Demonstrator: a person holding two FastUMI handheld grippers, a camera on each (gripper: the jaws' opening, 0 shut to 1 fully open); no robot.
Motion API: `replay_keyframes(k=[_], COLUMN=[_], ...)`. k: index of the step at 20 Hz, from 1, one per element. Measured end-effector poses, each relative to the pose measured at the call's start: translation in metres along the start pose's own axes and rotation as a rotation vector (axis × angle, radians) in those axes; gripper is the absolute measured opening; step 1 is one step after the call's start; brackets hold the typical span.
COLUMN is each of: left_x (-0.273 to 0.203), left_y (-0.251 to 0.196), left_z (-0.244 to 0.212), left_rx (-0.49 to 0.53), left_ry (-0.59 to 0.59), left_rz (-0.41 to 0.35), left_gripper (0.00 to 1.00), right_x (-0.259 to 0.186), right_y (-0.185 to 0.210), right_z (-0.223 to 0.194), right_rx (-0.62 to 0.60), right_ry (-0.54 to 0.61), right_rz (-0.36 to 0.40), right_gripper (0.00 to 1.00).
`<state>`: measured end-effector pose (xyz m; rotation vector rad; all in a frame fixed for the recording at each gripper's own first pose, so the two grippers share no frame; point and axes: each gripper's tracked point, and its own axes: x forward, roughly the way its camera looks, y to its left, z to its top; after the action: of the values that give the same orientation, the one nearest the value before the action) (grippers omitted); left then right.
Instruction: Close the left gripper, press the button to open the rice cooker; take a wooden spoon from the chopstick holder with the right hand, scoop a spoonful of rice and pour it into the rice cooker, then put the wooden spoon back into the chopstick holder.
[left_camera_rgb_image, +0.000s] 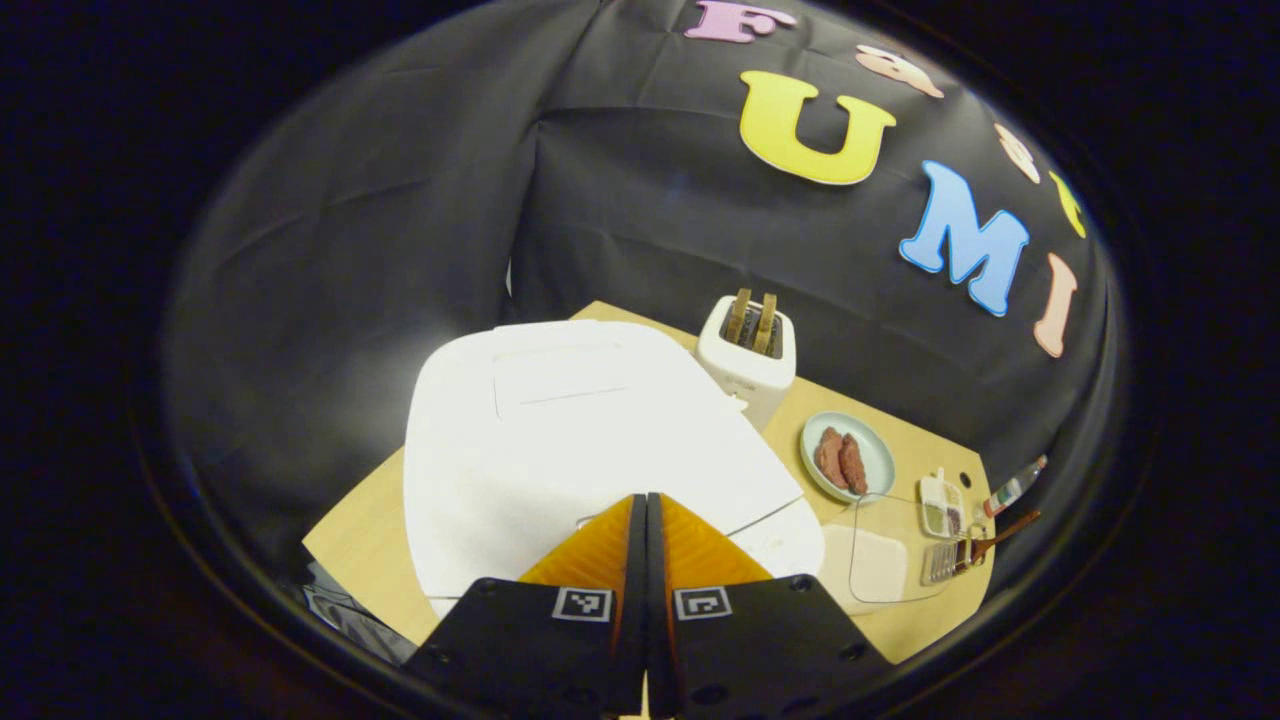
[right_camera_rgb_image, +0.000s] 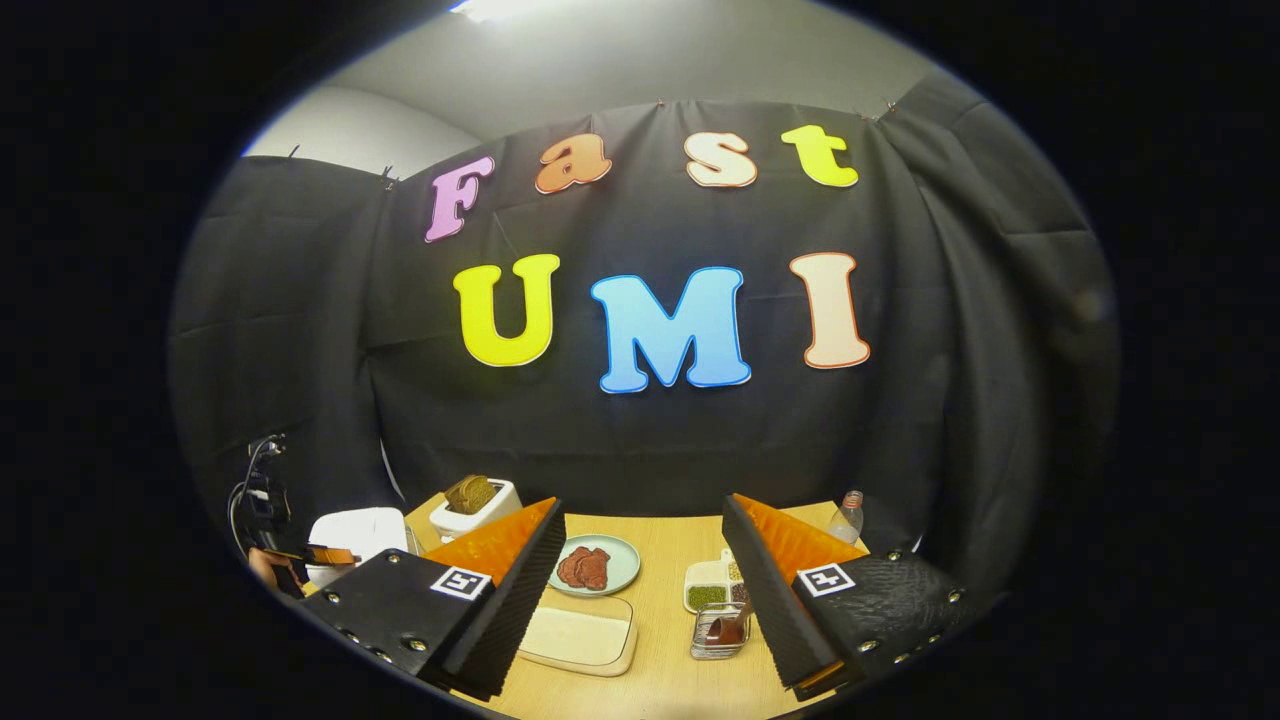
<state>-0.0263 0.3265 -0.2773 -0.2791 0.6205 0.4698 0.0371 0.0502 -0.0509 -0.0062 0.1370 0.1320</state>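
white rice cooker (left_camera_rgb_image: 560, 430), pale blue plate (right_camera_rgb_image: 612, 570), tan table (right_camera_rgb_image: 660, 640)

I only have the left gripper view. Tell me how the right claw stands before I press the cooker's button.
Observer: The right claw is open, its fingers wide apart, with nothing between them.
Operator: Say what lies ahead of it.
Observer: The plate of meat and the tray of rice show between its fingers. The chopstick holder with the wooden spoon sits close by its right-hand finger.
Operator: Report what that view shows near the cooker.
Observer: A hand is at the far left, beside the white rice cooker.
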Motion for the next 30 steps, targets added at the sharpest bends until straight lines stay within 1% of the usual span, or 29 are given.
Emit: replay_keyframes(k=[2,3,4,5,6,7,8,9,11,12,13,15,18,21,24,25,28,29,30], left_x=[-0.015,-0.021,-0.034,-0.055,-0.070,-0.085,-0.103,-0.115,-0.134,-0.145,-0.156,-0.176,-0.187,-0.190,-0.187,-0.189,-0.200,-0.202,-0.204], left_y=[-0.006,-0.015,-0.020,-0.022,-0.023,-0.030,-0.040,-0.052,-0.066,-0.074,-0.081,-0.097,-0.123,-0.147,-0.165,-0.171,-0.185,-0.189,-0.192], left_z=[0.030,0.050,0.069,0.086,0.102,0.114,0.122,0.129,0.139,0.144,0.150,0.153,0.148,0.139,0.126,0.124,0.124,0.123,0.122], left_rx=[0.000,0.000,0.010,0.035,0.064,0.083,0.092,0.098,0.103,0.106,0.114,0.144,0.180,0.188,0.187,0.189,0.208,0.211,0.213], left_ry=[-0.111,-0.188,-0.254,-0.324,-0.383,-0.428,-0.465,-0.498,-0.552,-0.588,-0.629,-0.676,-0.675,-0.656,-0.627,-0.622,-0.641,-0.641,-0.636], left_rz=[-0.005,-0.025,-0.028,-0.011,0.010,0.006,-0.014,-0.034,-0.061,-0.076,-0.086,-0.111,-0.154,-0.217,-0.259,-0.275,-0.289,-0.292,-0.297], left_gripper=[0.10,0.28,0.47,0.65,0.73,0.82,0.90,0.96,0.96,0.93,0.96,0.94,0.94,0.94,0.94,0.96,0.96,0.94,0.96], right_x=[0.000,0.000,0.001,0.001,0.001,0.001,0.001,0.001,0.000,0.000,0.000,0.001,0.001,0.000,0.004,0.004,0.013,0.018,0.022], right_y=[-0.003,-0.004,-0.004,-0.004,-0.005,-0.005,-0.005,-0.005,-0.010,-0.014,-0.018,-0.027,-0.042,-0.057,-0.073,-0.076,-0.090,-0.093,-0.096], right_z=[0.000,0.001,0.000,0.000,0.000,0.001,0.002,0.004,0.003,0.002,0.001,-0.003,-0.009,-0.012,-0.025,-0.029,-0.039,-0.045,-0.054], right_rx=[-0.008,-0.006,-0.001,0.003,0.005,0.009,0.012,0.015,0.017,0.020,0.025,0.034,0.039,0.034,0.044,0.053,0.055,0.056,0.059], right_ry=[0.001,-0.001,-0.001,-0.001,-0.002,-0.005,-0.010,-0.018,-0.026,-0.026,-0.025,-0.026,-0.019,-0.023,-0.005,0.001,-0.005,0.002,0.010], right_rz=[-0.005,-0.007,-0.008,-0.006,-0.005,-0.002,0.003,0.007,0.001,-0.004,-0.010,-0.024,-0.050,-0.075,-0.104,-0.107,-0.129,-0.135,-0.139], right_gripper=[0.96,0.96,0.96,0.96,0.96,0.96,0.96,0.96,0.96,0.96,0.96,0.95,0.96,0.96,0.96,0.96,0.96,0.96,0.96])
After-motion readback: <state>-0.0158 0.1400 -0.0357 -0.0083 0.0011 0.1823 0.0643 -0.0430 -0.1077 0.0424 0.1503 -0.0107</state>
